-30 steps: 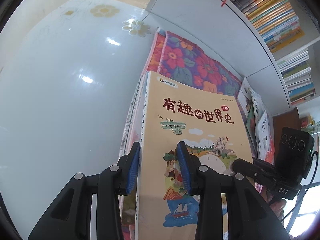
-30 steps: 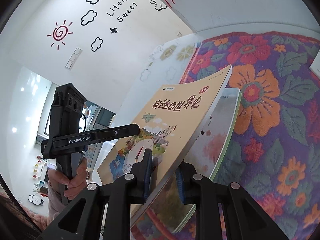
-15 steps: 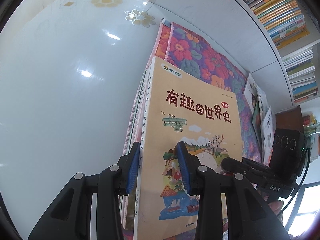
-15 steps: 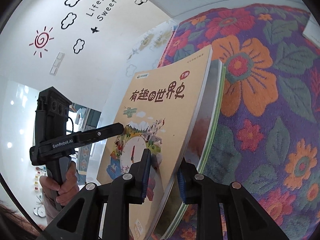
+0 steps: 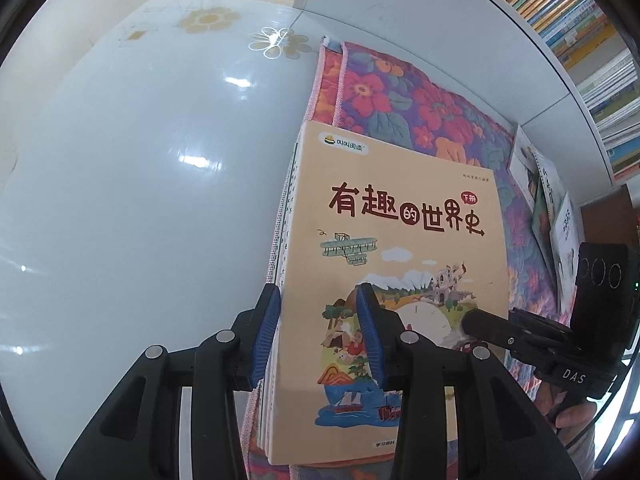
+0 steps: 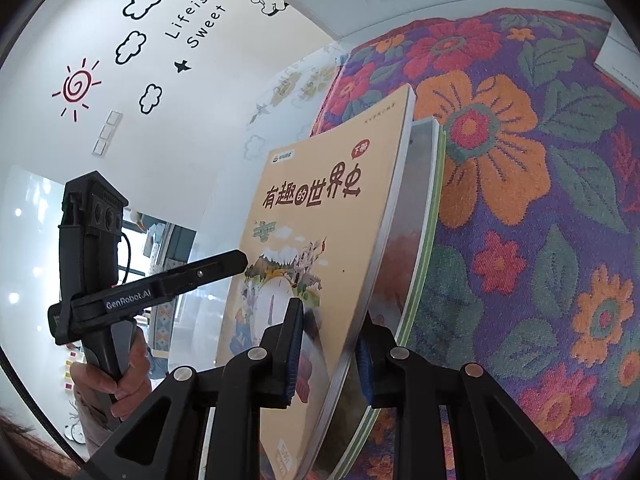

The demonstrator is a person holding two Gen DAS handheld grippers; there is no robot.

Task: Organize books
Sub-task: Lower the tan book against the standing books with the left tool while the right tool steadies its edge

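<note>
The book stack is standing straighter on the floral cloth than a second ago. My right gripper is clenching its near right edge. My left gripper is opening its jaws around the spine side, so I judge the squaring-up nearly done.

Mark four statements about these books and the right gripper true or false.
1. The orange book has an aeroplane drawn on its cover. True.
2. The cloth under the books is plain white. False: it is patterned with bright flowers.
3. The right gripper has the orange book between its pads. True.
4. The orange book is the only book in view. False: a green-edged book lies against its back, and shelved books fill the upper right corner.
</note>
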